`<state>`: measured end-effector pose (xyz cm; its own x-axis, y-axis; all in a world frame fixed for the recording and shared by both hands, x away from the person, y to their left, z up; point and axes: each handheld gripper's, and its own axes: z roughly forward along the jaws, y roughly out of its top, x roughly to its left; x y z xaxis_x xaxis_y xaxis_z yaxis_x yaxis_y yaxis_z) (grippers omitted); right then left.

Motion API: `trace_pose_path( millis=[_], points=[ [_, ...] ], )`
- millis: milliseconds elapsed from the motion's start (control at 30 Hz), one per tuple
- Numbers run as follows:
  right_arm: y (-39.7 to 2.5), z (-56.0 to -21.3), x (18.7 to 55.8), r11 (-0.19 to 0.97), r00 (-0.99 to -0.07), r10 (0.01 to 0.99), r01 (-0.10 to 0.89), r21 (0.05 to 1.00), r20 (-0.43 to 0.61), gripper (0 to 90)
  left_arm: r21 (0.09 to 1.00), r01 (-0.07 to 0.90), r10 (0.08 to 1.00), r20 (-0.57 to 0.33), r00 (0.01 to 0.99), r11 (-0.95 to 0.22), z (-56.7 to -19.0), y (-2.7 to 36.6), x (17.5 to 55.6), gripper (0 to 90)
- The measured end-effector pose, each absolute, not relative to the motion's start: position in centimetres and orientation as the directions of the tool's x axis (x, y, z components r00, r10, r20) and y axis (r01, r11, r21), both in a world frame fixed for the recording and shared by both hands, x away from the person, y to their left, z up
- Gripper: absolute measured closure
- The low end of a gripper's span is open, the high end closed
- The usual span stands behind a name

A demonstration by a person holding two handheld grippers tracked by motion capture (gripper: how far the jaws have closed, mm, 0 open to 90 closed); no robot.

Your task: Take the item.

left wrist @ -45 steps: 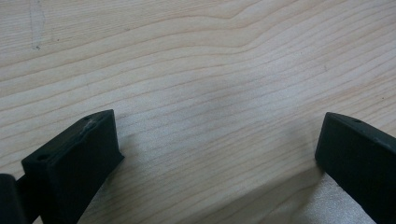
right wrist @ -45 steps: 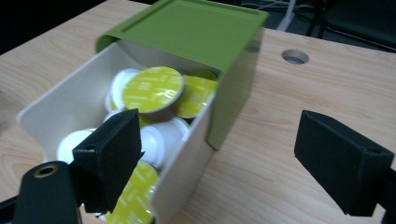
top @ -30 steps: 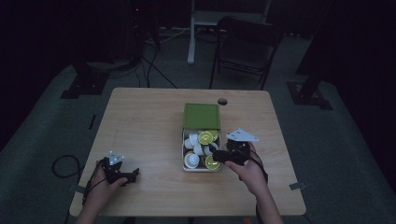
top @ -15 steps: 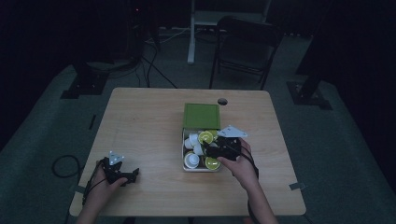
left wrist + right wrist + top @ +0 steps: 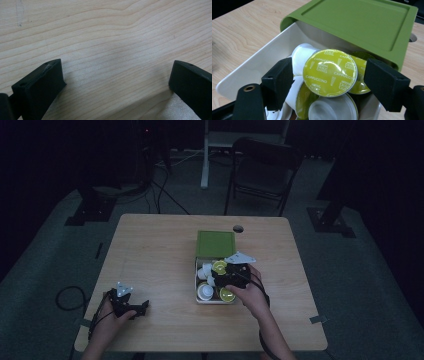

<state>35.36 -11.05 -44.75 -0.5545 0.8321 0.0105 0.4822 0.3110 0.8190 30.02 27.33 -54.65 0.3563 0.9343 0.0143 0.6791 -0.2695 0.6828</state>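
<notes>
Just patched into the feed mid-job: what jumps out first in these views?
The yellow-green Cappuccino capsule sits between the open jaws of the right gripper, atop a heap of capsules in the cream drawer pulled out of its green box at mid-table. The left gripper rests open near the table's front left corner.

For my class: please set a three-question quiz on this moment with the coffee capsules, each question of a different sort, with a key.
1. True or false: the left gripper holds a capsule.
2. The right gripper's jaws stand either side of: A) a capsule lid printed CAPPUCCINO, B) a spoon, C) a cup.
3. What colour is the drawer box's cover?

Key: 1 false, it is open over bare table; 2 A; 3 green.
</notes>
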Motion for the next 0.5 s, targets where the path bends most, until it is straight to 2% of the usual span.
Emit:
trace_pose_path(
  millis=[500],
  points=[
    [-9.9, -45.7, 36.3, 0.340, -0.542, 0.840, 0.498, 0.798, -0.020, 28.5, 0.684, 0.679, 0.935, 0.013, 0.355, -0.267, -54.7, 27.3, 30.0, 0.0]
  ],
)
